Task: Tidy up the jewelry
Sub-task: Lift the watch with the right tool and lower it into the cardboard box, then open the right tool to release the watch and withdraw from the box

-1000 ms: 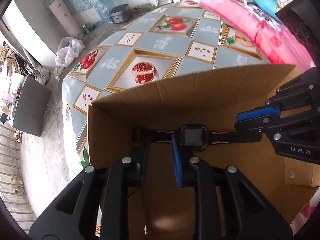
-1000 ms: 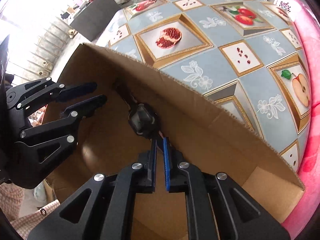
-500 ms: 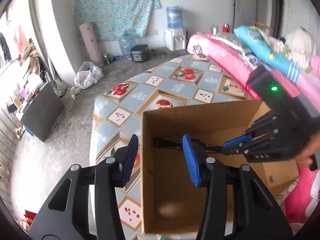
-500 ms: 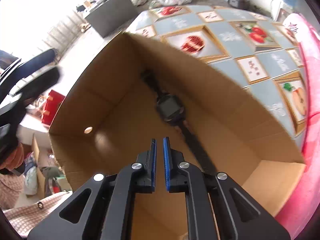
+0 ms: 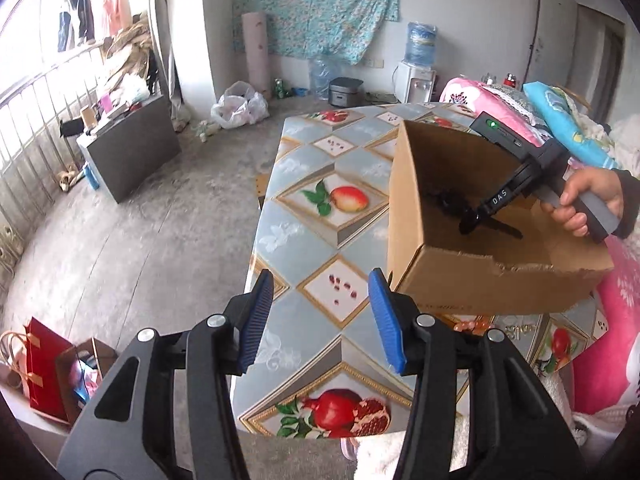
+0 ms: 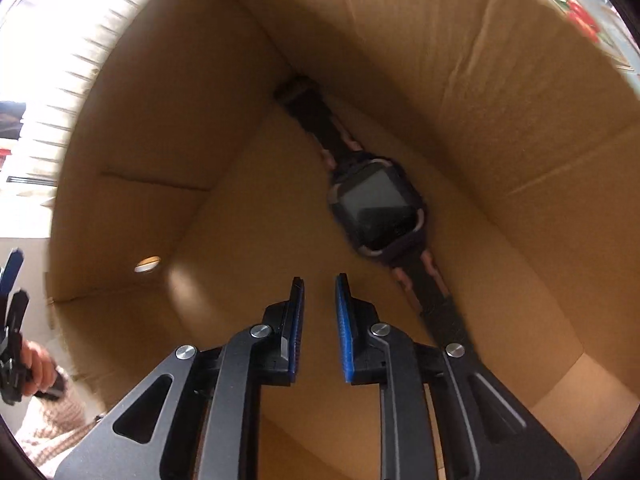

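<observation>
The open brown cardboard box stands on the fruit-patterned tablecloth, and the black square-faced wristwatch lies flat on its floor along the wall at one o'clock. The right gripper, lettered "DAS", is opening with nothing between its jaws; best lift straight out without snagging the strap. The left gripper is opening too, empty, over the tablecloth at the box's eight o'clock.

box: plain matt cardboard, creased, my side torn
watch: glossy screen, dull rubbery-looking strap
my pads: ribbed blue, rubbery
tablecloth: shiny, smooth, looks like plastic
floor: rough bare concrete
</observation>
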The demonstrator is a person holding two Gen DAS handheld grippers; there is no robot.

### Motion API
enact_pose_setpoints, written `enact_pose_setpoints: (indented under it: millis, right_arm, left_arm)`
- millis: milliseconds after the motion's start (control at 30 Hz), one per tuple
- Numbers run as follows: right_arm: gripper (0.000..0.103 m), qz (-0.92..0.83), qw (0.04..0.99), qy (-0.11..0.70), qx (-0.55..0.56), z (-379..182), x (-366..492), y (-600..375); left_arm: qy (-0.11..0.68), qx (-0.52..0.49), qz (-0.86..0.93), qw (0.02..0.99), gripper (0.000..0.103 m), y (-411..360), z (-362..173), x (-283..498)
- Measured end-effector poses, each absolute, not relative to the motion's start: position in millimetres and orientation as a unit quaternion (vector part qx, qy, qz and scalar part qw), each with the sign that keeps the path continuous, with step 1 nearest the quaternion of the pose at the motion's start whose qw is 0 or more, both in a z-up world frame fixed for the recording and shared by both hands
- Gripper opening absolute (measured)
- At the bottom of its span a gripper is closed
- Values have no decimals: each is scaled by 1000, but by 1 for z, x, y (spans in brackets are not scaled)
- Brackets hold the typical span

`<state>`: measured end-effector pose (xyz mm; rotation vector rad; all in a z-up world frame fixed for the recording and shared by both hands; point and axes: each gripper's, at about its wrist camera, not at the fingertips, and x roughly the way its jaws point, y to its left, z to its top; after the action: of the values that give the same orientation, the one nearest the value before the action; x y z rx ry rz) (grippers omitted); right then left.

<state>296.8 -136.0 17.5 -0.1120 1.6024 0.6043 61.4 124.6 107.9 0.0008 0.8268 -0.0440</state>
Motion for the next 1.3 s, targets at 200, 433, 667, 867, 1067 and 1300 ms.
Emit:
enact_pose_setpoints:
  millis: [200,433,667,867,1067,1300]
  right_arm:
    - [16,237,679,693,-41,23,309,-151]
    - [20,228,705,669,-59,40,299,-159]
    - [33,238,778,579,-43,125,263,-190]
    - [33,272,846,457,-20,217,170,-236]
    - [34,338,850,402,-31,243,62,-244]
    - [33,371,758,536,12,135,-13,-234]
  left_arm:
    - [423,-29,-3,906,47,148,86,43]
    - [423,-43,-6,905,47,150,75,28]
    - [431,-37,-20,901,47,140,64,16]
    - [419,-25,-37,907,47,131,66,-1]
    - [420,-34,-49,905,48,126,55,-13]
    - [426,-35,-54,902,48,128,49,-17]
